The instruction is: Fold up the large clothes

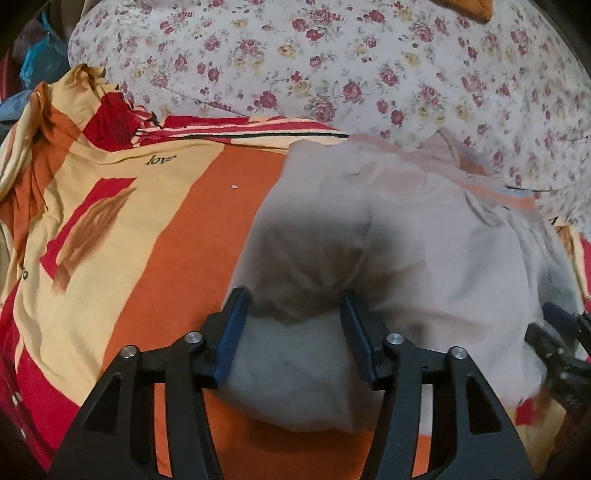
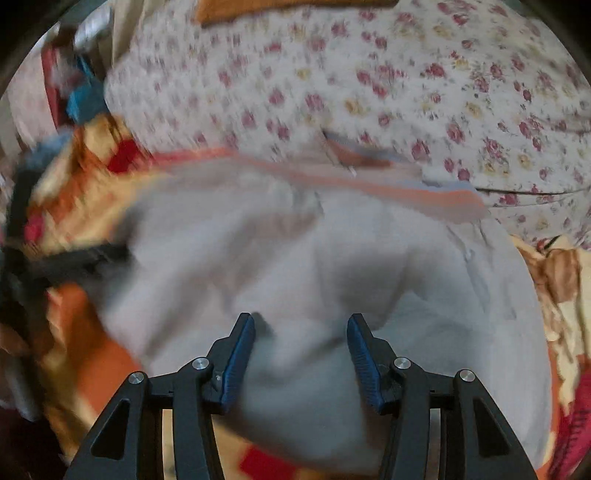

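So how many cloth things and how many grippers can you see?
Pale grey garment: 1
Orange, yellow and red sheet: 1
Flowery cover: 1
Grippers: 2, the left gripper and the right gripper
Total: 5

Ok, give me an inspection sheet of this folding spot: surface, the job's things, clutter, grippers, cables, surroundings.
Surface: orange, red and cream patterned bedsheet, rumpled at its left edge.
Job's things: pale grey fabric garment lying bunched on the sheet, with an orange-pink band along its far edge.
Clutter: white floral-print cloth behind the garment; an orange fabric piece beyond it.
Grippers: left gripper open over the garment, nothing pinched; right gripper open over the garment too, view blurred.
Cables: nothing seen.
Surroundings: blue and dark items at far left, too unclear to name.
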### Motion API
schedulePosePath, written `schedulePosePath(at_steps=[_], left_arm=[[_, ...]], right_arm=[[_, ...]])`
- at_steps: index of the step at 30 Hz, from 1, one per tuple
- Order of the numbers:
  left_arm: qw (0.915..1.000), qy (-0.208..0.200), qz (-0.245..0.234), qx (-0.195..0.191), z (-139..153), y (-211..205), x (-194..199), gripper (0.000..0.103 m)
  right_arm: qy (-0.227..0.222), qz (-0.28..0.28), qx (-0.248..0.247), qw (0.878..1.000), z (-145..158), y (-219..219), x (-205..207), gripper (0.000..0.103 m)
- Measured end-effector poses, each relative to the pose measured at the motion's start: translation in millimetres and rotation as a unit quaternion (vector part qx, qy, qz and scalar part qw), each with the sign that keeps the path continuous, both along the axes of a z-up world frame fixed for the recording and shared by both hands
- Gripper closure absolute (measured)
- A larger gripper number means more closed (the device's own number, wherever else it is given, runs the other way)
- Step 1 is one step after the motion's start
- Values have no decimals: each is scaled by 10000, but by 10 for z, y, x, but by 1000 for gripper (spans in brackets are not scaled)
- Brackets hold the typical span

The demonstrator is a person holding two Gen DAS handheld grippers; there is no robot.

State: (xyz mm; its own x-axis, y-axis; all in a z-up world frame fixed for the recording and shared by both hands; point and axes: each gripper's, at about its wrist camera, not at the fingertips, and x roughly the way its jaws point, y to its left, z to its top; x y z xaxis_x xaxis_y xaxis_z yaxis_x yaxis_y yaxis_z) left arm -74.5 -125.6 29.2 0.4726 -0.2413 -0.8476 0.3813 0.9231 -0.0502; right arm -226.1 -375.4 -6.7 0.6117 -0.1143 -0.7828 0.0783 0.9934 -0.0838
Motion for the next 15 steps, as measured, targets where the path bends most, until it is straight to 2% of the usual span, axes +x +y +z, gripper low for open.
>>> schedulePosePath(at_steps=[4,6,8,12,15], left_arm=[[10000,-10,59,62,-27,19,8,45],[9999,-29,66,99,-30,11,0,45],[9999,-45,73,135,-28,-2,-8,45],[9998,-32,91,146,-34,-11,0,45],[9998,-32,89,150,-35,-11,3,45]], right_arm=[[16,-51,29,10000,33,-170,-86,53],[28,-114,75,9999,127,-212,-137,53],[-119,-119,334,9993,289,-215,-189,53],[-514,112,624,9967,531,-42,-184,53],[-408,424,539,9968,459,222,-89,53]])
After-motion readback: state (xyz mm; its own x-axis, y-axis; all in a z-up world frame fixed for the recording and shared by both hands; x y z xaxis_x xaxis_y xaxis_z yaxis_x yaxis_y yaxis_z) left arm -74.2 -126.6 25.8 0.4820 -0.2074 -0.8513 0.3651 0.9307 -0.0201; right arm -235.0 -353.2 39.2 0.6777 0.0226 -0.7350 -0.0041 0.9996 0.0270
